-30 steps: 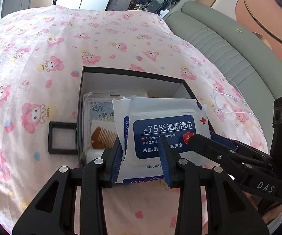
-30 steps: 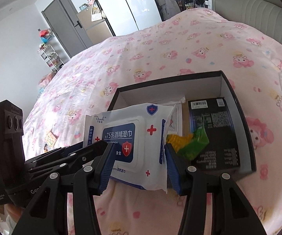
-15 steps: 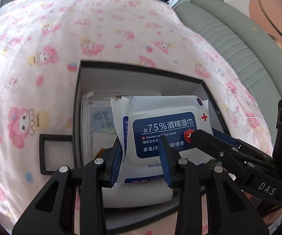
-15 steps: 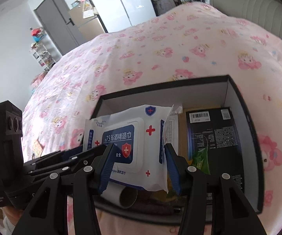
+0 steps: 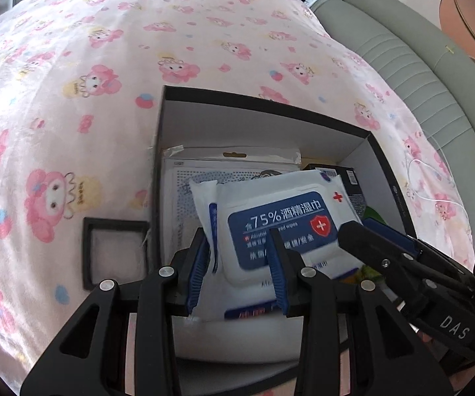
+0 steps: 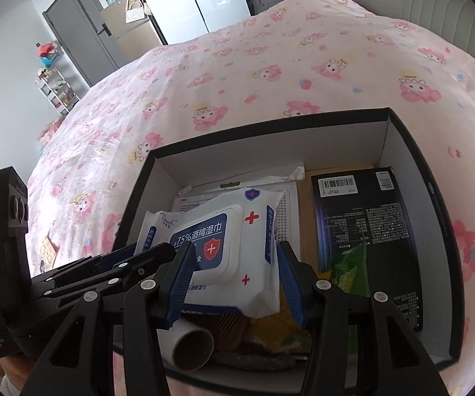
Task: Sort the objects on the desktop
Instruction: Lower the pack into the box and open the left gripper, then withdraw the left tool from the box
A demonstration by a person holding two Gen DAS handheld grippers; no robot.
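Note:
A white and blue pack of alcohol wipes (image 5: 277,227) is held over the open black box (image 5: 224,99). My left gripper (image 5: 239,264) is shut on the pack's near left end. My right gripper (image 6: 234,277) is shut on its other end; the pack also shows in the right wrist view (image 6: 224,241). The box (image 6: 435,198) holds a black carton (image 6: 369,224), a white packet (image 6: 290,204), a green wrapper (image 6: 349,267) and a cardboard tube (image 6: 191,346).
The box sits on a bed with a pink cartoon-print sheet (image 5: 105,66). A small black square frame (image 5: 115,250) lies on the sheet left of the box. A grey padded headboard (image 5: 419,56) is at the right, with a white cable (image 5: 435,178) near it.
Both grippers have carried the wipes pack forward from the box's near edge to over its inside, and lower toward the contents.

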